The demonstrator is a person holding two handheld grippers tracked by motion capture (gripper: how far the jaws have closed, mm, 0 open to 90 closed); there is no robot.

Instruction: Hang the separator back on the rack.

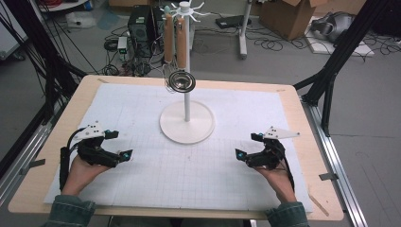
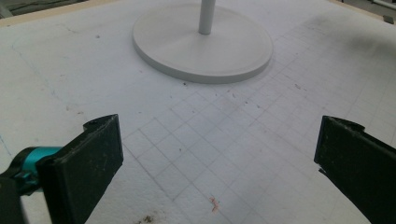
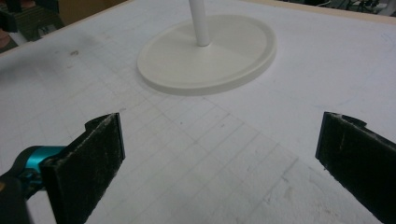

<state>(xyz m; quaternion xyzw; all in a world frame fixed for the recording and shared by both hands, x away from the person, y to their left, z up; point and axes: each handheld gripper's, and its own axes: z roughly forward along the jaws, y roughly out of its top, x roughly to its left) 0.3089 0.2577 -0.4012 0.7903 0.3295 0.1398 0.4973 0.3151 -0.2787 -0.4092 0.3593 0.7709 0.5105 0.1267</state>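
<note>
**Both grippers wide open and empty, either side of the white stand**

While both hands rest low on the white gridded mat, neither tool has hold of anything. From the high view, the left gripper sits near the mat's left edge and the right gripper near its right edge, well apart, each pointing inward toward the middle. In the left gripper view its black jaws stand far apart at the frame's two lower corners, with bare gridded mat between them; the right gripper view shows the same wide gap over the same mat. Both views cut the jaws off at the bottom edge, so the gripper bodies behind them are out of sight.

Between the two grippers and farther back stands the white round-based pole stand, its disc flat on the mat. The gripper views crop its pole just above the base. Up the pole, the high view shows two tan wooden-handled utensils hanging side by side from white hooks at the top, with a small dark metal bowl-shaped end below them; which handle it belongs to is hard to make out, and the utensils' kind is unclear at this size.

A light wooden table borders the mat. Green denim sleeves are cut off at the bottom edge.
</note>
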